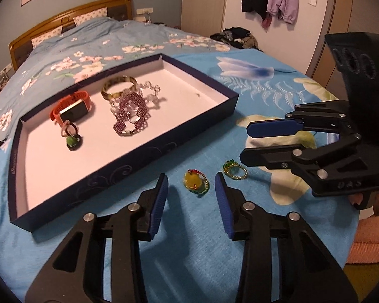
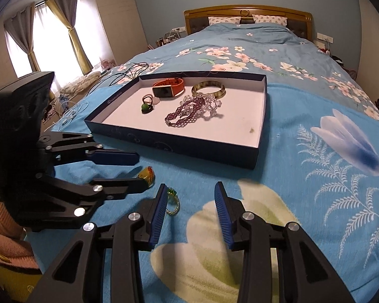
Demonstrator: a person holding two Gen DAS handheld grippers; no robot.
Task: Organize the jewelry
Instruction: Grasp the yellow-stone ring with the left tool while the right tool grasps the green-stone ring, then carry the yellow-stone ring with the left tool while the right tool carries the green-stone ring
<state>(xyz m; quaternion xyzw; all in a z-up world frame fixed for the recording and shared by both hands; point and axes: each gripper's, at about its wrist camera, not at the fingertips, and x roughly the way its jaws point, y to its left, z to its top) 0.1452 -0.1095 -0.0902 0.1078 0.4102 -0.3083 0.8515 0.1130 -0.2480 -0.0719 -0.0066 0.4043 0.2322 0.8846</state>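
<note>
A dark blue tray (image 1: 128, 159) (image 2: 179, 149) with a white floor lies on the bed. It holds an orange smartwatch (image 1: 72, 108) (image 2: 168, 87), a mottled bangle (image 1: 118, 87) (image 2: 208, 88), purple and clear bead bracelets (image 1: 131, 113) (image 2: 189, 112) and a green-stone ring (image 1: 72, 139) (image 2: 146, 104). On the blanket lie a yellow-stone ring (image 1: 195, 181) (image 2: 146, 173) and a green-and-gold ring (image 1: 235, 170) (image 2: 173, 202). My left gripper (image 1: 191, 183) (image 2: 139, 171) is open, its tips either side of the yellow ring. My right gripper (image 2: 190, 194) (image 1: 245, 141) is open and empty, just right of the green-and-gold ring.
The blue floral blanket (image 2: 315, 176) covers the bed. Black cables (image 2: 131, 72) lie beyond the tray's far left corner. The bed's edge is close on the near side, with a pink cushion (image 1: 371, 229) below it. Clothes are piled on the floor (image 1: 237, 36).
</note>
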